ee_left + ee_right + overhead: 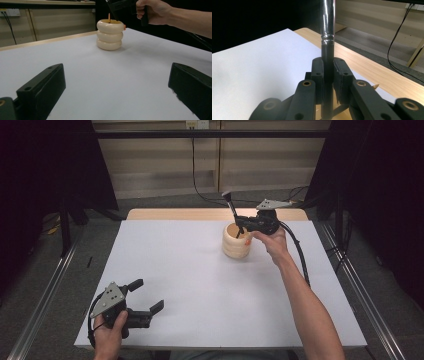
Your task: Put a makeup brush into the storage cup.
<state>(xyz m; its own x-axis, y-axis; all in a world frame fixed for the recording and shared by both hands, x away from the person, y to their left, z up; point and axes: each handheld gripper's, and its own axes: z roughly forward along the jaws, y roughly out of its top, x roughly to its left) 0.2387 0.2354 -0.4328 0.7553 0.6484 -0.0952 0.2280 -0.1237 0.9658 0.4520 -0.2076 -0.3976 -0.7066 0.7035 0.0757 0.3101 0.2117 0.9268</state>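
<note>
Black-handled brush (231,208), chrome ferrule, is being held by the right gripper (243,223), clenched on the handle, directly above the cream ringed holder (236,241). In the right gripper view the handle (327,57) is running straight up between the jaws. Long axis: near upright, leaning slightly, bristle end up and tail end dipping into the holder's mouth just below the jaws. An orange pencil (109,18) is already standing inside. Judgement: next move calls for a straight descent, axis kept in line with the opening. Left gripper (145,299) is resting well apart at the near table (190,285) edge, jaws spread wide, grasping nothing; right hand (271,242) is much nearer.
</note>
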